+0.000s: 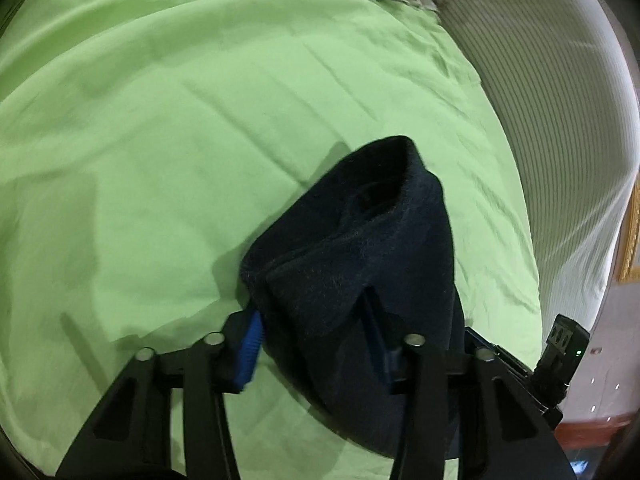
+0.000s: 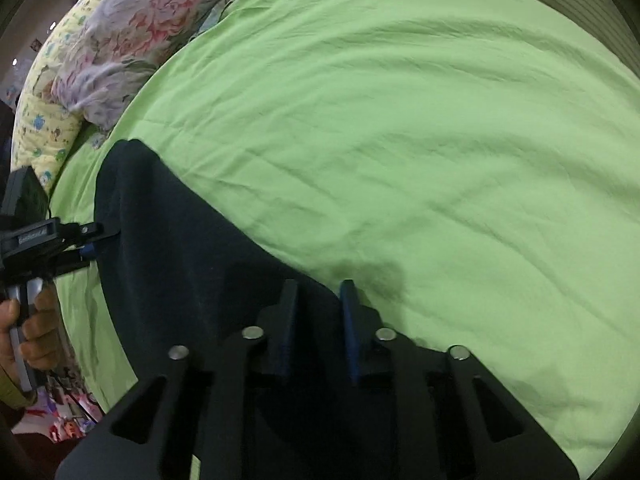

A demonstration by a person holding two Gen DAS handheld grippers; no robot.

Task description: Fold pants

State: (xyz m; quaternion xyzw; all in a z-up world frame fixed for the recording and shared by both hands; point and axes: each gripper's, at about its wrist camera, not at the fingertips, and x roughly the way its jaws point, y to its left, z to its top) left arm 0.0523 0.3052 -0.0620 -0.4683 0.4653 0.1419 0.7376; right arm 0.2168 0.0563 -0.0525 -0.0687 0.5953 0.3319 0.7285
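while dark pants (image 1: 352,264) drape over the green bed sheet (image 1: 160,140), the left hand-held gripper (image 1: 316,344) pinches their bunched edge. from the right wrist, the right hand-held gripper (image 2: 318,320) stands slightly parted around the pants' other edge, near a floral pillow (image 2: 140,28).

We see a bed with a wrinkly green sheet (image 2: 400,140). A flowery pillow (image 2: 140,28) lies on a yellow pillow (image 2: 44,120) with little pictures. A striped white mattress edge (image 1: 560,120) shows beside the sheet.
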